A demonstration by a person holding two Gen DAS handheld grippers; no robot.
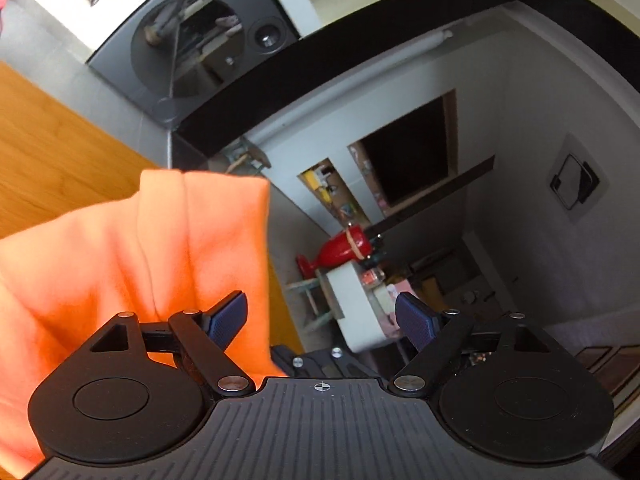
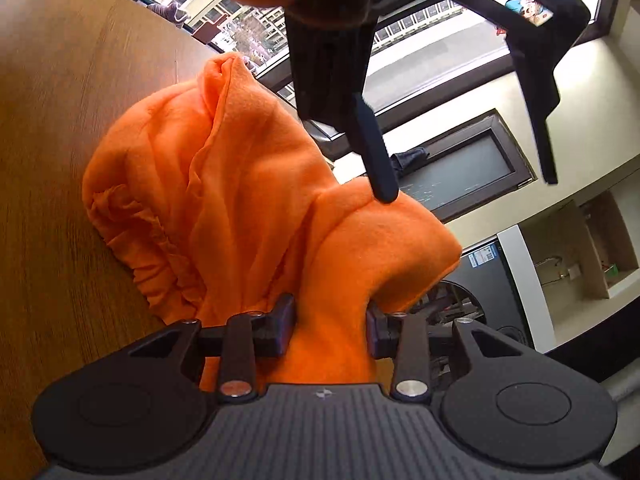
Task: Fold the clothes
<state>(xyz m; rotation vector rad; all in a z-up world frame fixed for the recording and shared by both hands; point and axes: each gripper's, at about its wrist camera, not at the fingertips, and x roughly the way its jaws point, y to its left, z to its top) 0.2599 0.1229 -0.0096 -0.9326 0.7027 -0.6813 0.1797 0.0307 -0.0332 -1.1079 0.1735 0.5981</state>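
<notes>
Barely begun: soft orange fleece garment point(image 2: 224, 200) bunched unfolded on wooden worktop point(image 2: 60, 128), pinched by right gripper point(image 2: 330, 330) fingers, left gripper point(image 1: 320, 320) fingers apart, empty beside it.

1. Left gripper point(image 1: 320, 318): matte black body, ribbed top plate, small crosshair mark at centre.
2. Two round black caps flanked the plate; silver rivets at the linkage pivots.
3. Finger pads point(image 1: 416, 326) were dark blue, finely textured.
4. Right gripper point(image 2: 330, 326): same build.
</notes>
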